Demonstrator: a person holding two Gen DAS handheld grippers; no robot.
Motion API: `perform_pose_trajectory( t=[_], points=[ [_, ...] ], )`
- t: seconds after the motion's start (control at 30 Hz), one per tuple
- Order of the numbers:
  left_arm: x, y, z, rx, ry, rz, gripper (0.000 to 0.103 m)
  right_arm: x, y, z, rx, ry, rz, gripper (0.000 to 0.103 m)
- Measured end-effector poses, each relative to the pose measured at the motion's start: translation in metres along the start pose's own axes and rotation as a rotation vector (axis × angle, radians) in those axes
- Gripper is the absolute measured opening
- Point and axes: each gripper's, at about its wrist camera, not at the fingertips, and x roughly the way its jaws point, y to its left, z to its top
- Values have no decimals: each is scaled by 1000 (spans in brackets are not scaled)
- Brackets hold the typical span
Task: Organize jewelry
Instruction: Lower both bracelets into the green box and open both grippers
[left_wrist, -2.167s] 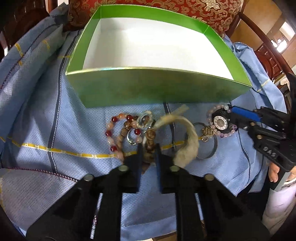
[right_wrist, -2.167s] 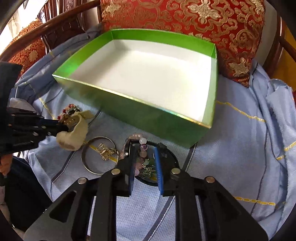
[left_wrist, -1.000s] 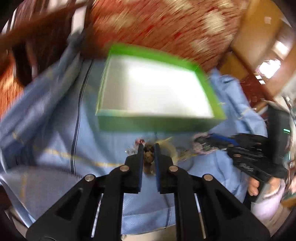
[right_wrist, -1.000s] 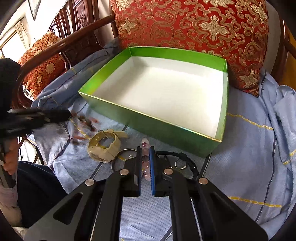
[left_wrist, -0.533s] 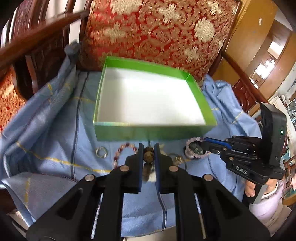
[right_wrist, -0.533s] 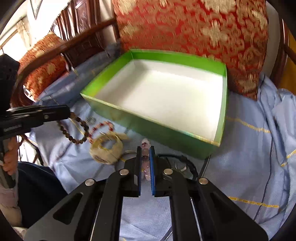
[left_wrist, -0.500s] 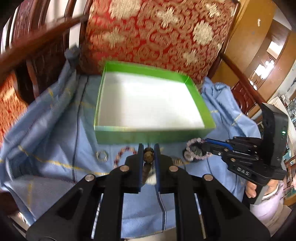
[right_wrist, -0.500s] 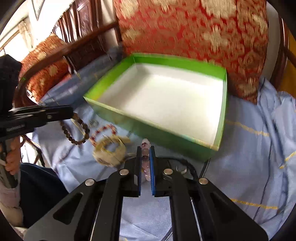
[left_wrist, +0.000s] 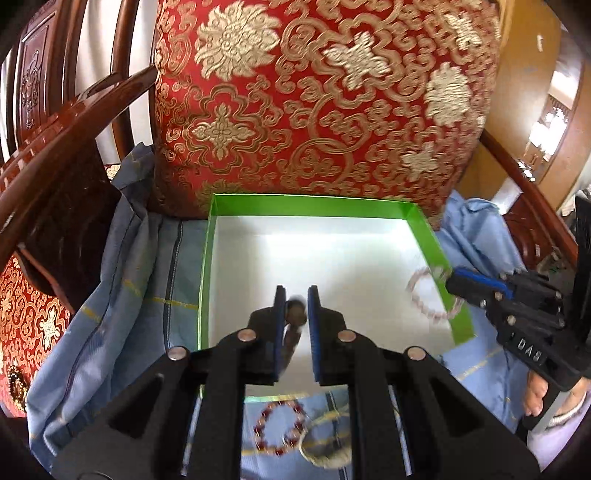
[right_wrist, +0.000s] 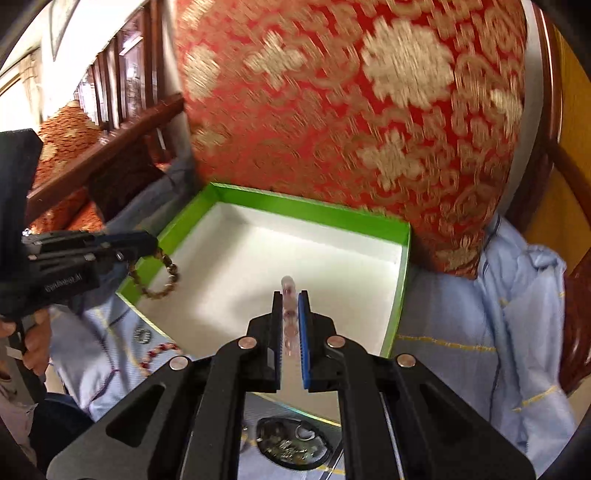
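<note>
The green box (left_wrist: 314, 199) with a white inside stands against the cushion on the blue cloth. Over its near left part my left gripper (left_wrist: 295, 295) has its jaws opening. A brown bead bracelet (left_wrist: 295, 310) sits between the pads. In the right wrist view that brown bracelet (right_wrist: 168, 273) still hangs from the left gripper (right_wrist: 149, 242) above the box's (right_wrist: 295, 206) left wall. My right gripper (right_wrist: 291, 299) is shut on a pink bead bracelet (right_wrist: 290, 321). The left wrist view shows the right gripper (left_wrist: 452, 282) with the pink bracelet (left_wrist: 436, 315) dangling blurred over the box's right side.
On the blue cloth (left_wrist: 129, 295) in front of the box lie a red bead bracelet (left_wrist: 263, 417), a cream band (left_wrist: 325, 454), a small silver ring (right_wrist: 143, 334) and a dark round piece (right_wrist: 291, 446). A red and gold cushion (left_wrist: 314, 92) rises behind; wooden chair arms (left_wrist: 74, 122) flank it.
Both grippers have lifted off the cloth and moved forward over the green box, each carrying its bracelet. The other jewelry stays on the cloth.
</note>
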Motion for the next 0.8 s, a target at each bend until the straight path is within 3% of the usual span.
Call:
perform_pose_trajectory(
  t=[0.07,0.13,0.27,0.43,0.53,0.63,0.67,0.7,0.73,0.8],
  points=[
    [7,5,-1,-29,16,-2,33,9,-5,-5,14,36,-14,30],
    [7,8,-4,-62,31,-19,38,5,-5,-8,14,36,-17,46],
    [-14,-2,-18,-12,36,-67,39,-24,-6,-16,13,21,26,48],
    [-26,-20,-57,51,140,-188,39,-37,-6,-54,-6,106,150,48],
    [-14,-29,-72,82,200,-154,39,-22,-13,-78,5,185,105,48],
    [-2,-42,-86,120,260,-153,62,-4,-18,-90,26,266,91,49],
    [-1,-46,-89,138,266,-152,69,0,-17,-93,24,279,85,52],
    [2,-53,-94,165,277,-148,70,5,-13,-95,12,292,72,58],
    [4,-58,-98,182,288,-143,70,7,-11,-95,1,295,62,72],
    [13,-63,-104,199,318,-119,71,9,0,-97,-33,283,52,78]
  ],
)
